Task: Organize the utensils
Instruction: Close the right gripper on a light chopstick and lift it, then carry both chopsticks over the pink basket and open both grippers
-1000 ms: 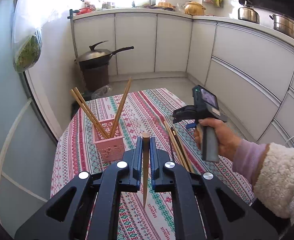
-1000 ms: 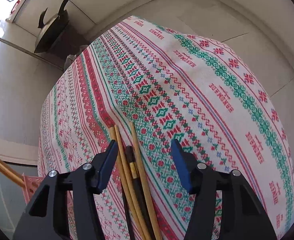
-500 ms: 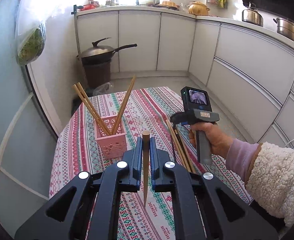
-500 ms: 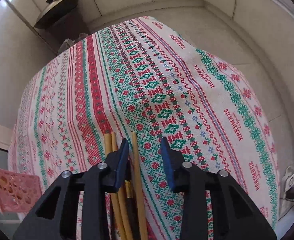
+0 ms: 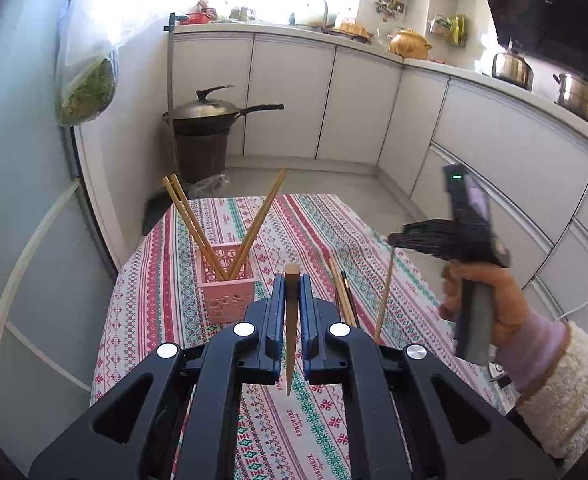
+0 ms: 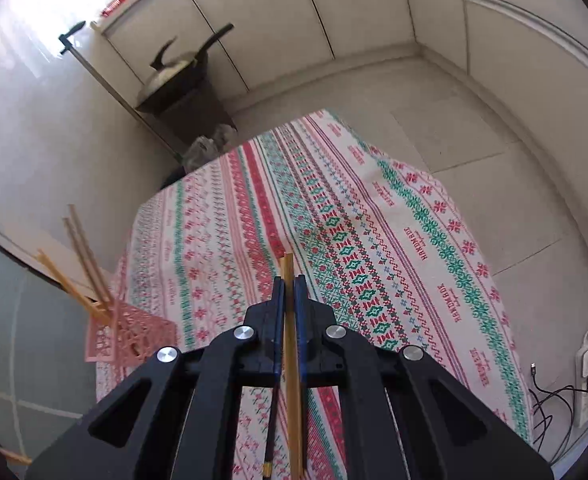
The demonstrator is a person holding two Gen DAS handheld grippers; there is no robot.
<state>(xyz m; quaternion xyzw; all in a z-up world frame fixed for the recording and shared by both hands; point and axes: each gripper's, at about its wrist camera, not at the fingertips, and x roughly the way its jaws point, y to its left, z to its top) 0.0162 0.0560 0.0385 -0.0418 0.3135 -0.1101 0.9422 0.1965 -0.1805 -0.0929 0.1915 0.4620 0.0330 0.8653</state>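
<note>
Fingers of both black two-finger grippers clamped, each on one chopstick.
Left gripper (image 5: 292,308) grips a dark brown wooden chopstick (image 5: 292,336); right gripper (image 6: 289,304), whose jaws have just closed, pinches a pale yellow bamboo chopstick (image 6: 292,380); pink perforated plastic holder (image 5: 226,286) with three chopsticks stands on the patterned tablecloth (image 5: 313,232) at eleven o'clock of the left gripper; loose chopsticks (image 5: 343,292) lie at one o'clock.

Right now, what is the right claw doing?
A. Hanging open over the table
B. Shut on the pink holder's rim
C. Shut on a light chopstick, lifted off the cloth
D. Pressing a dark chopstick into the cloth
C: the right claw pinches a light chopstick; the left view shows it hanging clear of the tablecloth.
</note>
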